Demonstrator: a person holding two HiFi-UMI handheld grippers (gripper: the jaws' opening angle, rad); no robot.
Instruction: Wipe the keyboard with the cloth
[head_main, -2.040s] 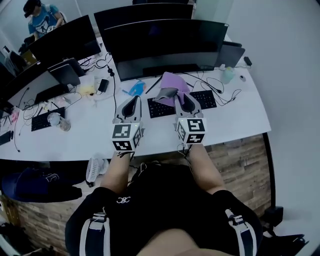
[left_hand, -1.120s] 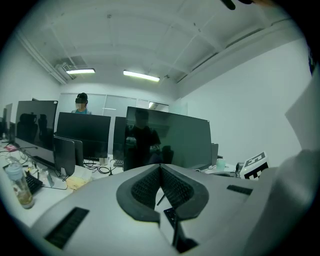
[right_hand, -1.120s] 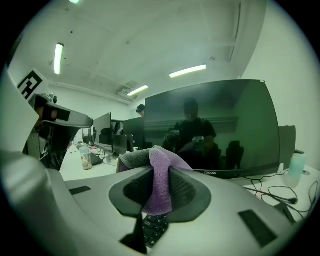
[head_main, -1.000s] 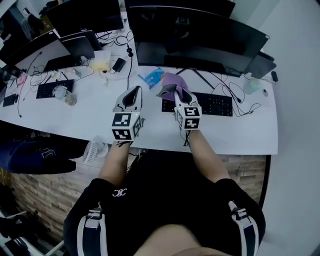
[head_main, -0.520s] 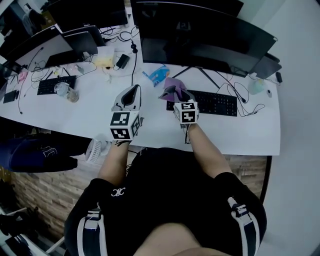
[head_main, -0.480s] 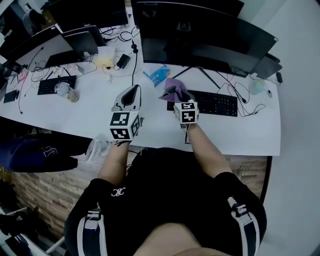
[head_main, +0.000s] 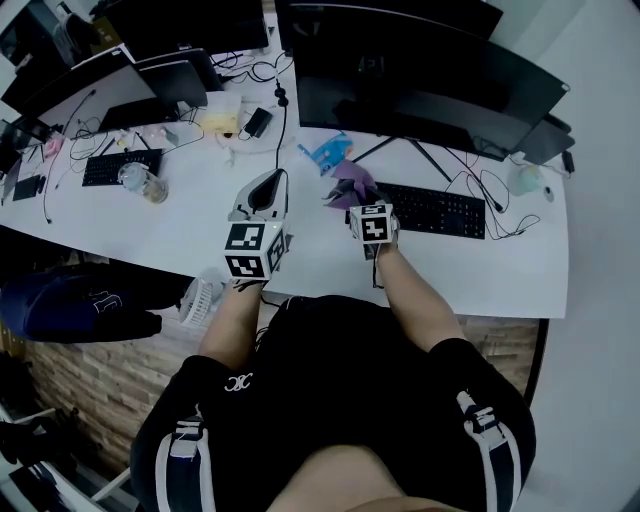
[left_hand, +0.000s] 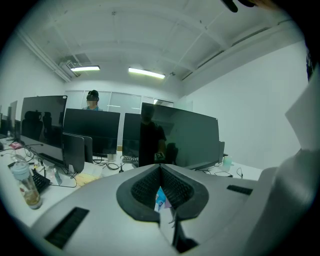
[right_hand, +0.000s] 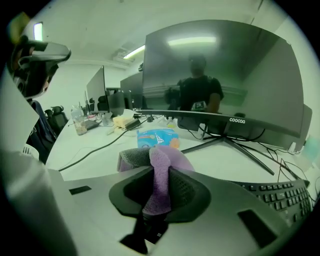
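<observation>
Right tongs were clamped tight on the purple cloth. A bunched fold was pinched between the jaws, and the loose end flopped out past the tips. Left tongs were closed on nothing and hung off to the left, out of the work.

Just to the right of the right tongs lay the black keyboard, its left end beside the jaw; the cloth did not look to be on the keys yet. Ahead of the cloth sat a blue packet, and beyond it the big monitor, all on the white surface.

The call here, as I judged it, was to swing right and lower until the loose cloth, not the hard tips, met the keys. Light pressure and long passes along the rows looked best, with the pinch kept firm. The cables at the keyboard's far end needed watching, as a snag there would drag it.
</observation>
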